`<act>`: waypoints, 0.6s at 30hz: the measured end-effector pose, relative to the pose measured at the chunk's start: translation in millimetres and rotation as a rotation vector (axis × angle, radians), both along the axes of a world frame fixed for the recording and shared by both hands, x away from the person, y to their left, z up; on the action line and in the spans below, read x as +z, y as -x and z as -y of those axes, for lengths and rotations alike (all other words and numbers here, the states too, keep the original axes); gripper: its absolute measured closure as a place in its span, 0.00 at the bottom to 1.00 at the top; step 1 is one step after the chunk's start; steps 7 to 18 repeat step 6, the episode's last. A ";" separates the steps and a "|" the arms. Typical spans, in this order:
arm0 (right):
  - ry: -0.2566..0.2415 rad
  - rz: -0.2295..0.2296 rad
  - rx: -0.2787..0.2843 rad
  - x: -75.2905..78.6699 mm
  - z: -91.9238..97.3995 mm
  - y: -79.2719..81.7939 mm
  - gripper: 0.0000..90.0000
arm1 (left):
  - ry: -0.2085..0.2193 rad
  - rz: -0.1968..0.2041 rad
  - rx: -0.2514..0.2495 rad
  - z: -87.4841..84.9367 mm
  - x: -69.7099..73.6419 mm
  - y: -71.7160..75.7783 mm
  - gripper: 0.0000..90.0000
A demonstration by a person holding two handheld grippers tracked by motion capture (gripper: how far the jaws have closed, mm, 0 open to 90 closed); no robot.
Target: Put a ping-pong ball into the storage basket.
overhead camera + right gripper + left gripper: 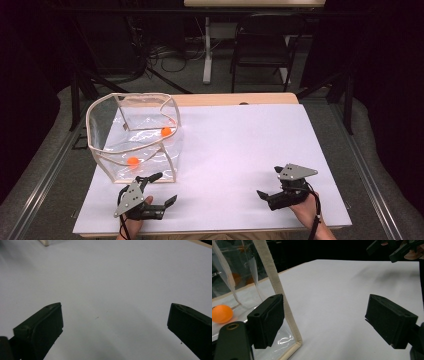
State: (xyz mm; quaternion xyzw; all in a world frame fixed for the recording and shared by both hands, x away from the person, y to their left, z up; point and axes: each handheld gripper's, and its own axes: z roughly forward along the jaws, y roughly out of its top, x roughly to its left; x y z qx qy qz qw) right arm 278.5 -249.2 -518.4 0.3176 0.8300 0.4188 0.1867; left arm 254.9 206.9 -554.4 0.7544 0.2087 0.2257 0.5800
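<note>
- Jaws standing wide apart on both the left gripper (161, 189) and the right gripper (268, 182), clamping nothing.
- Lying just beyond the left gripper, toward the far left: clear bag (135, 135), its cream-trimmed near corner (287, 315) sitting just beside one left pad (268, 320).
- Resting inside the bag: two orange balls (133, 161), (166, 131).
- Hovering well apart from the bag, at the near right of the white table (240, 145): right gripper; left gripper judged nearer for any grasp.
</note>
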 end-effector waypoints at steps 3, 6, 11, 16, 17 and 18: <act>-0.010 0.002 0.002 -1.6 2.0 0.8 0.00 | -0.004 -0.004 0.002 0.2 -0.2 -0.7 0.17; -0.023 0.008 -0.001 -3.3 3.6 1.8 0.00 | -0.009 -0.007 -0.001 0.7 0.2 -1.2 0.17; -0.023 0.008 -0.001 -3.3 3.6 1.8 0.00 | -0.009 -0.007 -0.001 0.7 0.2 -1.2 0.17; -0.023 0.008 -0.001 -3.3 3.6 1.8 0.00 | -0.009 -0.007 -0.001 0.7 0.2 -1.2 0.17; -0.023 0.008 -0.001 -3.3 3.6 1.8 0.00 | -0.009 -0.007 -0.001 0.7 0.2 -1.2 0.17; -0.023 0.008 -0.001 -3.3 3.6 1.8 0.00 | -0.009 -0.007 -0.001 0.7 0.2 -1.2 0.17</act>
